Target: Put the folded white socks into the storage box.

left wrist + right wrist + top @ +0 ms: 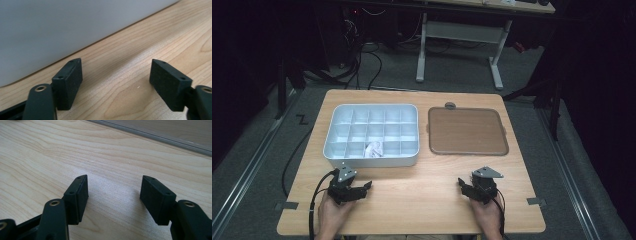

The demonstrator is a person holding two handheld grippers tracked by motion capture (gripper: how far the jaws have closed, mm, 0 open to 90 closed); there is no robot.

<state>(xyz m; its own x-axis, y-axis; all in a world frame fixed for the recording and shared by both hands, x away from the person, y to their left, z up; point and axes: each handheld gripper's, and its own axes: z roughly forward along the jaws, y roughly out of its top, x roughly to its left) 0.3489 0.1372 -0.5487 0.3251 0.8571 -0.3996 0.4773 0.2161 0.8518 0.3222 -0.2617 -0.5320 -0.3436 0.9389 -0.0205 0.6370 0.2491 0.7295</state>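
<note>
Right now both tools rest low on the wooden table (pixel 412 200), near the bottom edge of the high view. My left gripper (pixel 367 186) sits at lower left with its jaws spread wide and only bare wood between the pads (pixel 67 82); the pale wall of the compartment tray (pixel 62 30) fills the upper left of the left gripper view, just beyond the tips. My right gripper (pixel 460 183) sits at lower right, jaws likewise wide with nothing between them, and the rim of the brown tray (pixel 160 137) crosses the upper right of the right gripper view.

What I judge to be the thing in hand is the crumpled white wad (pixel 374 149), probably paper, lying in a front-row compartment near the middle of the compartment tray (pixel 372 131). It sits just above and right of the left gripper, behind the near wall.

To do this well, I would lift the left gripper clear of that wall first, then come down on the wad from above with the jaws kept wide, lined up so the pads slip between the divider walls. I would close gently, since crumpled paper gives, and check the grip before lifting. The right gripper can stay parked, well apart, or steady the tray if it slides.
</note>
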